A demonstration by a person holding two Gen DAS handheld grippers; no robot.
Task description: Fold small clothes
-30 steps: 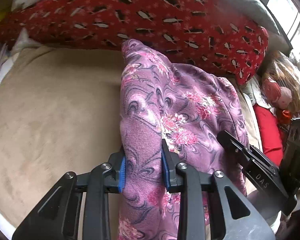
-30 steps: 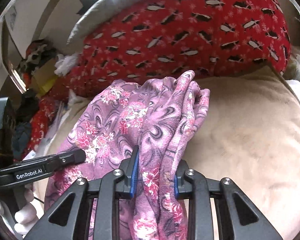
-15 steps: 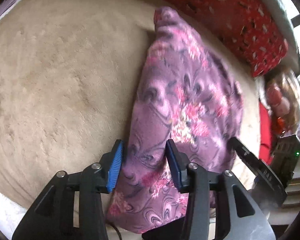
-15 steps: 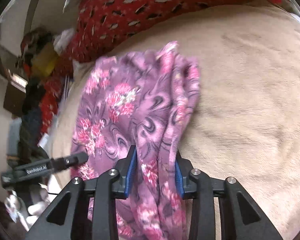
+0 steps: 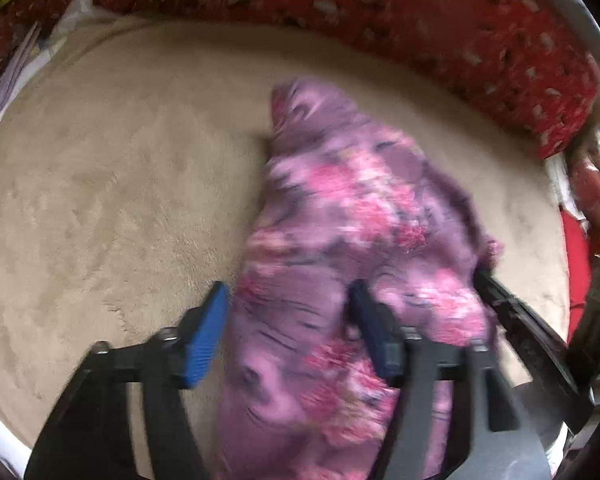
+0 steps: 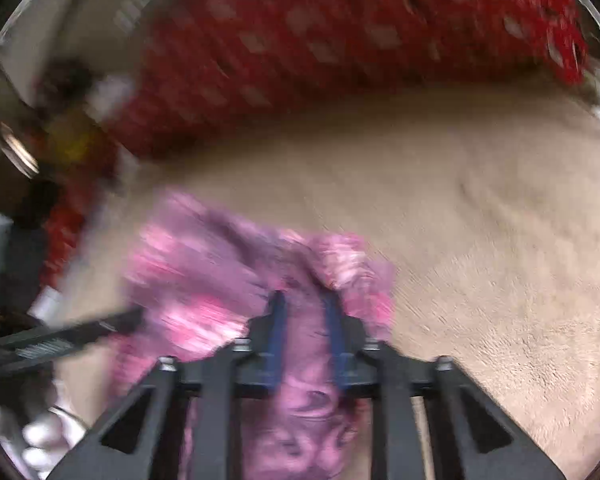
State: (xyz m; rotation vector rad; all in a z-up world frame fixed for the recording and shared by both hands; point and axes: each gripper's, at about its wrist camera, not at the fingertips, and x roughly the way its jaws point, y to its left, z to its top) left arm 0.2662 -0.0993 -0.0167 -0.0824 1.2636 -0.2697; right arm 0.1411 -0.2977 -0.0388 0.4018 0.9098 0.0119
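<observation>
Left wrist: purple garment (image 5: 340, 248) lengthwise (blurred), pointing away

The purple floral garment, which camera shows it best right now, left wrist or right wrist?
The left wrist view: the purple floral garment fills the middle, lying lengthwise on the beige blanket, only mildly blurred. The right wrist view shows a smaller, heavily smeared bunch of it, the right gripper clamped on a fold.

A small purple fleece garment (image 5: 352, 240) with pink floral print is lying bunched and lengthwise on the beige plush surface, its narrow end pointing toward the far side and its wider end running to the near edge. In the right wrist view the garment (image 6: 220, 280) is sitting at near left, blurred, its folds gathering together.
</observation>
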